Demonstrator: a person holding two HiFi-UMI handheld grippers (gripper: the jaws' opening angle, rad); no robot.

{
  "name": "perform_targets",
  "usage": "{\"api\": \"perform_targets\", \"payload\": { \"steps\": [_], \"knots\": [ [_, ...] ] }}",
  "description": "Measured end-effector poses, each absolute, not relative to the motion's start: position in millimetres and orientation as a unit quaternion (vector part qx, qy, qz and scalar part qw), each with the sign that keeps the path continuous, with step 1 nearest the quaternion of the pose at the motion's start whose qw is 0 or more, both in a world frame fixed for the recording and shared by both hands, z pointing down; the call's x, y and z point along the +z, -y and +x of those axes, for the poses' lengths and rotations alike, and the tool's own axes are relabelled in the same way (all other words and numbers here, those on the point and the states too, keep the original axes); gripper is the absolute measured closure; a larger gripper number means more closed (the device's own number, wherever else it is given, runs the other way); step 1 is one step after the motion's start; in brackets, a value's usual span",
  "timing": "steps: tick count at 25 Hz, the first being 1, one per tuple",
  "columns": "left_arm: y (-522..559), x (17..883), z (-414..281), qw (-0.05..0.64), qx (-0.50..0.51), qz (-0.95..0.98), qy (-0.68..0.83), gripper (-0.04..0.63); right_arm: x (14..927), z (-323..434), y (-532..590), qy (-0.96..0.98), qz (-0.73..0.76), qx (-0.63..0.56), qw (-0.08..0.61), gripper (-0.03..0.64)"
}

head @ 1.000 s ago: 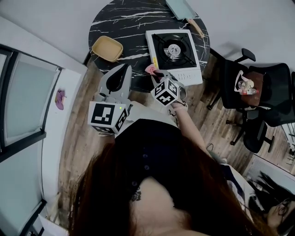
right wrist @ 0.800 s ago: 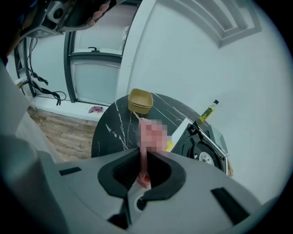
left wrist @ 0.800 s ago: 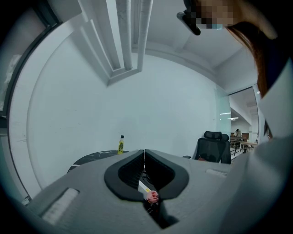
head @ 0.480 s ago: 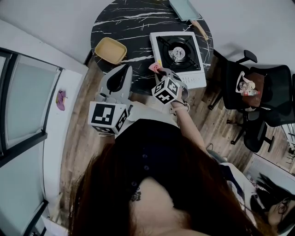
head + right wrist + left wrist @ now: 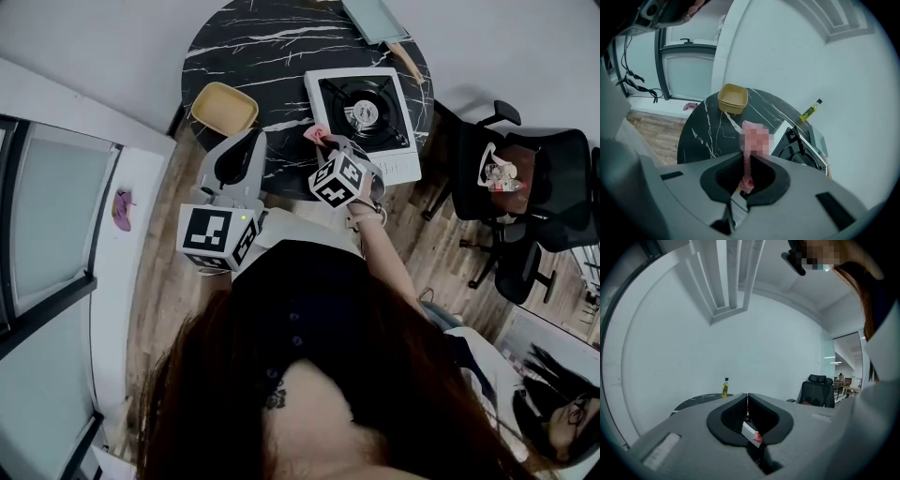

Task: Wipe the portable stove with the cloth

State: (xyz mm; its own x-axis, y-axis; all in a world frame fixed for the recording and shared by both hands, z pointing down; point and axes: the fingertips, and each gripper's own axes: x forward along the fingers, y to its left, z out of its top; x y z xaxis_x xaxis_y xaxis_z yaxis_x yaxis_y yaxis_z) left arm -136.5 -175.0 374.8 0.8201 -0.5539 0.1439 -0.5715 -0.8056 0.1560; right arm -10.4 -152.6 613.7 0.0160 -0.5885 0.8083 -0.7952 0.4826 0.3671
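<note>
**Cloth clamped at the stove's corner**

Right gripper [image 5: 746,159] bites the pink knitted cloth [image 5: 746,172], just beside the white portable gas stove [image 5: 366,108] on the round black marble table [image 5: 248,47]. Left gripper [image 5: 747,399], jaws pressed together on nothing, hovers at the table's near edge.

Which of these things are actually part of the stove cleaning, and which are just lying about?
Part of the job:
portable stove
pink cloth, clamped in the jaws of the right gripper

Just lying about:
yellow dish
cutting board
yellow bottle
office chair
left gripper, jaws together and empty
</note>
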Motion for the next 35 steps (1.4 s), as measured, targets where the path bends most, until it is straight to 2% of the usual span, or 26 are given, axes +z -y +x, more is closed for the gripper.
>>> {"api": "perform_targets", "payload": {
  "steps": [35],
  "knots": [
    [210,383,-162,0.107,0.062,0.948,0.293,0.580,614,13,233,0.680,0.499,0.104,0.527,0.584]
  ]
}}
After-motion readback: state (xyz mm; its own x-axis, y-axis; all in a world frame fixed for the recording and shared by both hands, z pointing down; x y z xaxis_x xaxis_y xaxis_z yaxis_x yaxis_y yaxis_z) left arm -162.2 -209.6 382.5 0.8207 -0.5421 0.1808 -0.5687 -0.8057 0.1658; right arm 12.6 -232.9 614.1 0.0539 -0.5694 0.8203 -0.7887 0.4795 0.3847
